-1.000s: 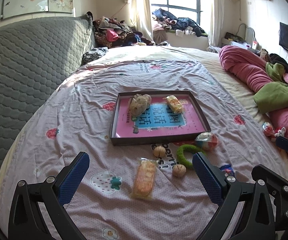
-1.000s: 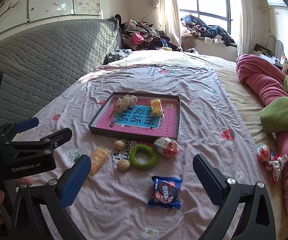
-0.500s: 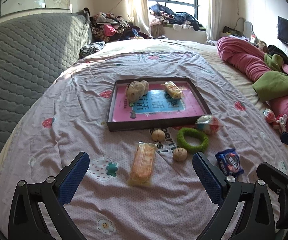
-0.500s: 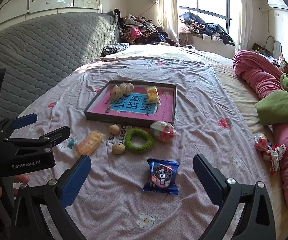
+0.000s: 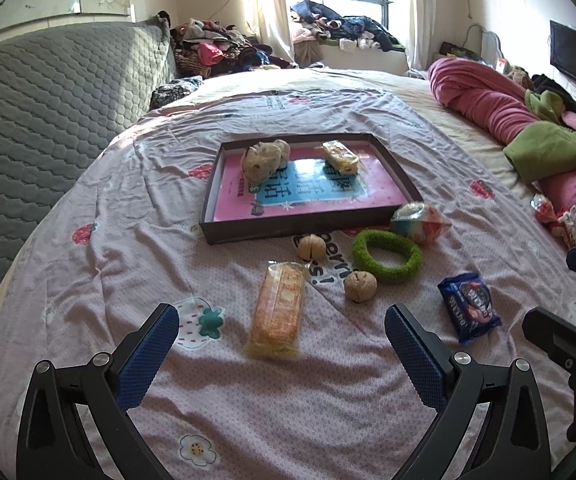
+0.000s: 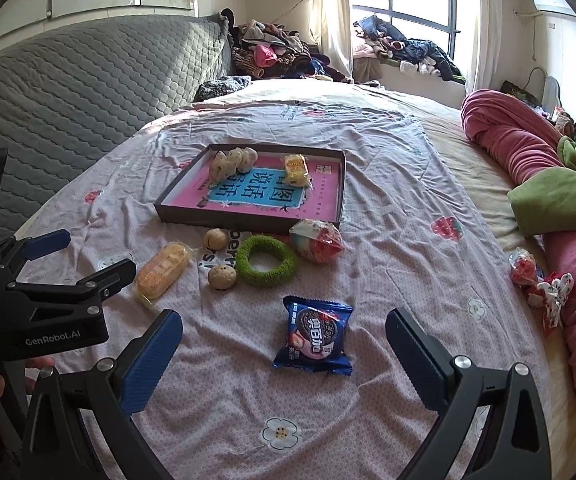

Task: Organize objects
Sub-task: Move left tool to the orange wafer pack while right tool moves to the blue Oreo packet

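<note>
Fingers (image 5: 160, 344) of left gripper (image 5: 282, 340), right gripper (image 6: 284, 340): apart, empty. Wafer pack (image 5: 278, 308), cookie packet (image 6: 315, 334): near side of tray (image 5: 307, 230). Advised: straddle short width, close gently, lift clear of rim.

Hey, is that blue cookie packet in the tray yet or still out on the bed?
Out: the blue cookie packet lies on the bedsheet, well short of the tray.

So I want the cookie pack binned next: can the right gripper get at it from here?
Probably yes: the cookie pack lies flat ahead of the right gripper, whose jaws stand open, with nothing between them.
</note>
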`<state>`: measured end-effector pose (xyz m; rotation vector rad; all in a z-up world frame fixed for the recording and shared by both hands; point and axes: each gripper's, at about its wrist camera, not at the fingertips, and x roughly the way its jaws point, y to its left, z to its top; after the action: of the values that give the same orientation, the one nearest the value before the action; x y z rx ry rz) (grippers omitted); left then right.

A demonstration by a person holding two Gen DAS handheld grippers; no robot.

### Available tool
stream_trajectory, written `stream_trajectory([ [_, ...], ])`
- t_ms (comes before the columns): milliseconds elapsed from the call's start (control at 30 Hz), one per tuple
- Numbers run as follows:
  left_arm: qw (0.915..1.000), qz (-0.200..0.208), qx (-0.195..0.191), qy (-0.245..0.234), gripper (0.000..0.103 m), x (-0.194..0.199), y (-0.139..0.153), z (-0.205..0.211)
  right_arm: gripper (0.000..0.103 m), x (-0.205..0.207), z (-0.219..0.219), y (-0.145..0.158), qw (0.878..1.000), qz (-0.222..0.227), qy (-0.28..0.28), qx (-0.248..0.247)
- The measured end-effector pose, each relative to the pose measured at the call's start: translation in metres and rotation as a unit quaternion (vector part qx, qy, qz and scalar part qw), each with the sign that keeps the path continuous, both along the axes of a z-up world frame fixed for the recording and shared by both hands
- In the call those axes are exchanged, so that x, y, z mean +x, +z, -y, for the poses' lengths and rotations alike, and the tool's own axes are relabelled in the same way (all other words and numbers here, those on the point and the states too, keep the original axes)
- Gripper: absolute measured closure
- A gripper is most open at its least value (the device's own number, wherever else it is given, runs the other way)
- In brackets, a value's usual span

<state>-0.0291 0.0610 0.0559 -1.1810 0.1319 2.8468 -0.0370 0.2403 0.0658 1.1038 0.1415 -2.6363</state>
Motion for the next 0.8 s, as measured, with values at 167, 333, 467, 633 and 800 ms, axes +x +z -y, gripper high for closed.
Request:
stream_trajectory([
  [167,1.0,0.007,-0.003,-0.005,0.0,-0.003,-0.013,-0.004,0.0,-0.003,-0.002,-0.01,1.0,0.008,-0.002,0.003],
  [333,0.9999,0.013,0.0,-0.009,0.0,-0.007,-0.024,-0.005,0.0,-0.007,-0.002,-0.021,1.0,0.014,-0.004,0.006],
  [467,0.9998,0.017,-0.002,-0.01,0.0,-0.011,-0.034,-0.004,0.0,-0.01,-0.003,-0.029,1.0,0.018,-0.007,0.01],
  [633,0.9997,0.022,0.005,-0.008,0.0,-0.017,-0.044,0.0,0.0,-0.016,-0.005,-0.04,1.0,0.028,-0.011,0.006],
  [800,0.9996,0.027,0.006,-0.009,0.0,-0.022,-0.054,0.001,0.0,-0.021,-0.004,-0.051,0.999,0.037,-0.015,0.011],
])
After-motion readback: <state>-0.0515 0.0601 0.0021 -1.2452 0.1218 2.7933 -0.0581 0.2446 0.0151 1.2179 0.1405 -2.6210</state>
